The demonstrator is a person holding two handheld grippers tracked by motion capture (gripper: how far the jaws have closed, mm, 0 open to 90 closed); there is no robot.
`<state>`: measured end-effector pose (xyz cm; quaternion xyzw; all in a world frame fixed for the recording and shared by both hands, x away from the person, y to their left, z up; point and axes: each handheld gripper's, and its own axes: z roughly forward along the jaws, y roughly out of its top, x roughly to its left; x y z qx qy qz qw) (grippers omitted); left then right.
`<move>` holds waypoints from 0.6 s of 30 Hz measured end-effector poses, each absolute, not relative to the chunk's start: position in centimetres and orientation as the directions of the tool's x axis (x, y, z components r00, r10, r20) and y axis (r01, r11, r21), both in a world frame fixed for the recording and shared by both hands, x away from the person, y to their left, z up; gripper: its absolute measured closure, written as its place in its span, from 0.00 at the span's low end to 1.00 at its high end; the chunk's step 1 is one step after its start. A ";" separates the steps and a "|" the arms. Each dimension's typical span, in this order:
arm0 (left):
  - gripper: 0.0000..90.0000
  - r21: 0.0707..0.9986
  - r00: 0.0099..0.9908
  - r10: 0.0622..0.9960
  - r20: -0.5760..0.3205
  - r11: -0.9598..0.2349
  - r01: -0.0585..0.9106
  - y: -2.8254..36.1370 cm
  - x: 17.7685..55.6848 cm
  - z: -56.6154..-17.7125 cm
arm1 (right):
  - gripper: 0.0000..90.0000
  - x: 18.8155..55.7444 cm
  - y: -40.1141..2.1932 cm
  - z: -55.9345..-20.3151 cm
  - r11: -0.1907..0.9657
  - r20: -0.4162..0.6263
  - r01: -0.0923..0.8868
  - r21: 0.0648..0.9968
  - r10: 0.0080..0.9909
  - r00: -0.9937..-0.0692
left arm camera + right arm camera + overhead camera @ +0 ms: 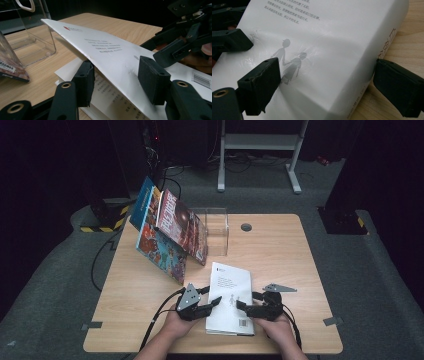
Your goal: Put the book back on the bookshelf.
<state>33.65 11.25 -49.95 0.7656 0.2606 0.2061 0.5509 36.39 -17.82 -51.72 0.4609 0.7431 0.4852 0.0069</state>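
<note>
White book (231, 296) x1: left gripper (216, 301) fingers hold its cover, right gripper (242, 305) fingers straddle spine edge.

White book (231, 295): white cover, grey printed lines, a small red mark at its far corner, two grey silhouetted figures hand in hand, black barcode at its near edge. Behind the book, clear box (216, 231). Left of the box, leaning magazines (170, 232): blue spine, busy red-orange-blue covers. Pale wood-grain table (285, 255) under the book. Both grippers black: left gripper (206, 305), right gripper (250, 306), grey plates on top.
</note>
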 end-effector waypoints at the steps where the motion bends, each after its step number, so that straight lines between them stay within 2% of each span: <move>1: 0.54 0.951 0.779 0.627 0.033 -0.258 0.168 11.2 33.6 -49.9 | 0.08 36.5 -17.9 -51.8 0.102 0.442 0.679 0.727 0.687 -0.577; 8: 0.54 0.955 0.777 0.628 0.042 -0.255 0.155 11.2 33.4 -49.8 | 0.08 37.0 -18.2 -52.1 0.067 0.506 0.715 0.696 0.661 -0.554; 12: 0.54 0.954 0.774 0.632 0.046 -0.258 0.154 11.2 33.3 -49.8 | 0.08 37.5 -18.5 -52.7 0.027 0.585 0.763 0.646 0.625 -0.517; 18: 0.55 0.958 0.774 0.628 0.078 -0.263 0.117 11.1 32.9 -49.5 | 0.08 37.7 -18.7 -52.7 0.019 0.619 0.782 0.623 0.600 -0.507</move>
